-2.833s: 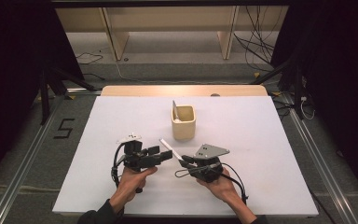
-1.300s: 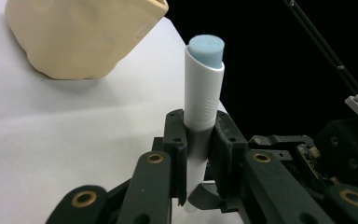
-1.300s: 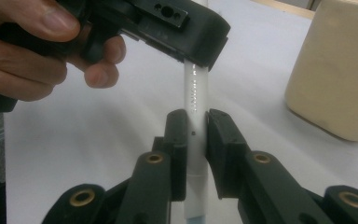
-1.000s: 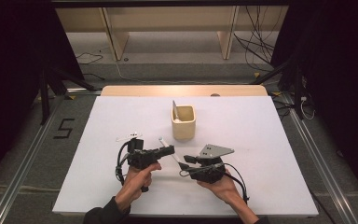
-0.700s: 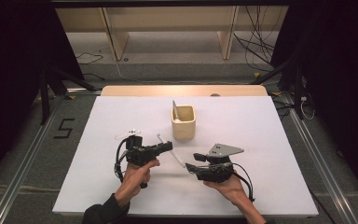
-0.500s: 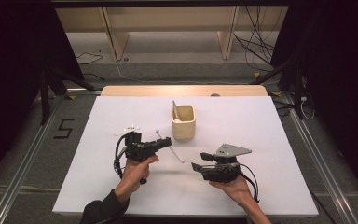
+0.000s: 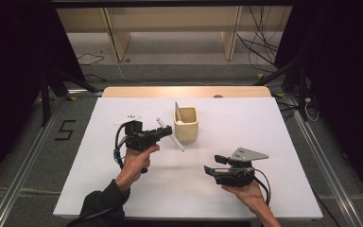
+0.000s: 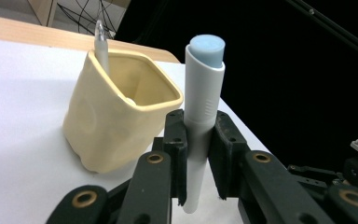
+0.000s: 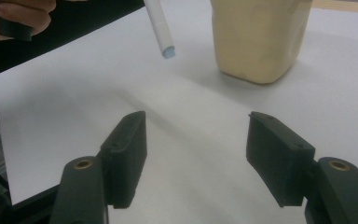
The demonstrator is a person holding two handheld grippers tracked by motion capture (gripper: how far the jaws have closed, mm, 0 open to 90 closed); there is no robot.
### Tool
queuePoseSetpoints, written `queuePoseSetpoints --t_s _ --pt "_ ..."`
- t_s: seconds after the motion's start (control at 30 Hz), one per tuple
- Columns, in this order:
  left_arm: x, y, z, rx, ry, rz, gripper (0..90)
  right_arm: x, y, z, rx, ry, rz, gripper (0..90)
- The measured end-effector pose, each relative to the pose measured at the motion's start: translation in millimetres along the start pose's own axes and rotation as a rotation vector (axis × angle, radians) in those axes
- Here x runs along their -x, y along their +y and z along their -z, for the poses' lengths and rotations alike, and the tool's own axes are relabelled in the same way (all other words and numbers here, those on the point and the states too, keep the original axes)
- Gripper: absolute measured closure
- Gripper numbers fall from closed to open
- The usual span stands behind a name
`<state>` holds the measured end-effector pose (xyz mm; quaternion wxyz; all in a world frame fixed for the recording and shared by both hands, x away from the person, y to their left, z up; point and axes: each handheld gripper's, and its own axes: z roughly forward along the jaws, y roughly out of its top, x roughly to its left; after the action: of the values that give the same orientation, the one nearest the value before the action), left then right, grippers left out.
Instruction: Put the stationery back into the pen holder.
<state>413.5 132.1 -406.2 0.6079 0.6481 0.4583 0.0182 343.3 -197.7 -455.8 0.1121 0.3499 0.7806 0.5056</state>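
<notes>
- The left gripper (image 7: pixel 166 131) was clamped tight on a white marker (image 8: pixel 200 126) with a pale blue end, the barrel pinched between both pads in the left gripper view and standing across the jaws.
- Seen from above, the marker (image 7: pixel 170 135) hung clear of the white table (image 7: pixel 99 189), just beside the cream holder (image 7: pixel 186 124) on its left.
- The right gripper (image 7: pixel 210 169) sat well apart at the table's near right, low over the surface; its jaws had just been opening and stood wide with nothing between them, bare table showing through the gap in the right gripper view.
- The holder (image 8: pixel 116 116) already carried one thin pen (image 8: pixel 101 44), leaning in a far corner, with room beside it.
- Judged from the scene, the pick-up and the pass to the left gripper were done; the work left was to carry the marker over the holder's rim, tip it upright, lower it in and let go.
- The marker lay angled rather than plumb, so the turn to vertical looked like the step most likely to catch on the rim.
</notes>
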Motion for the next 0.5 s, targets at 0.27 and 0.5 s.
queuePoseSetpoints --t_s 0.27,0.5 --pt "-0.1 7.4 -5.9 0.004 0.004 -0.016 77.9 3.3 -5.5 9.0 0.007 -0.021 -0.018 32.3" --pt "1.4 17.4 -11.4 0.016 0.021 -0.044 77.9 4.1 -12.4 16.4 0.01 -0.029 -0.036 27.9"
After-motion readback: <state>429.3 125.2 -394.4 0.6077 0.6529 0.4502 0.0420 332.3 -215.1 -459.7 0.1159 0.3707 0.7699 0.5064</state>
